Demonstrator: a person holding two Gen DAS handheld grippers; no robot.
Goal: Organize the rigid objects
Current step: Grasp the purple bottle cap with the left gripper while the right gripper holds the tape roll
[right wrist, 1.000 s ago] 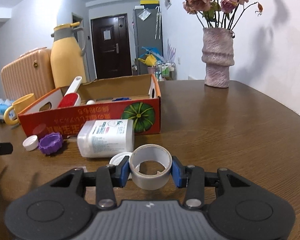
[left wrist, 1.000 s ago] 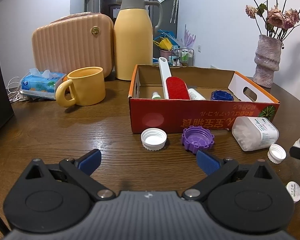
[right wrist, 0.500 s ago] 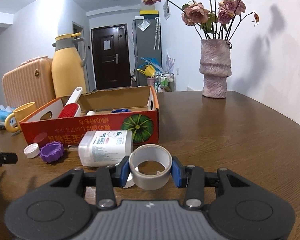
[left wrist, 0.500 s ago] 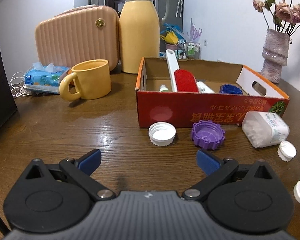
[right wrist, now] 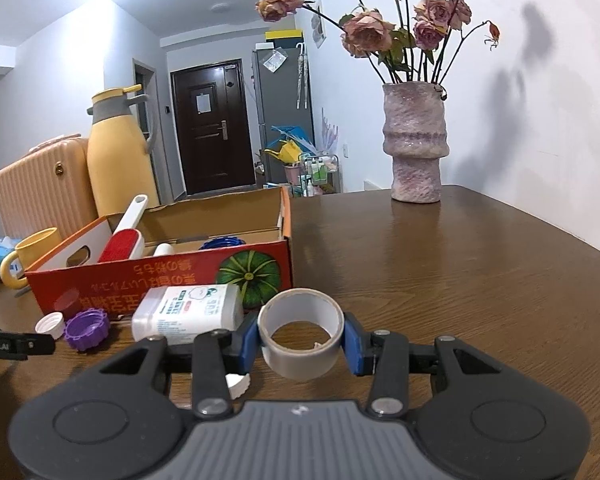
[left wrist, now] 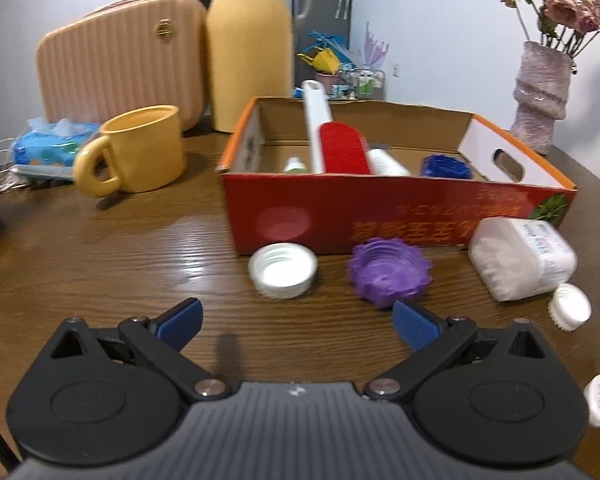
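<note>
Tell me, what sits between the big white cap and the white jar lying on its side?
The purple cap, on the table just before the red box; the left wrist view shows it best.

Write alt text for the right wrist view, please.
The right gripper holds a roll of grey tape between its jaws above a wooden table. Ahead to the left sit a red cardboard box, a white bottle and a purple lid.

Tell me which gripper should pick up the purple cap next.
Left. The left gripper is open and empty, with the purple cap just ahead of its right finger. The right gripper is shut on the tape roll.
</note>
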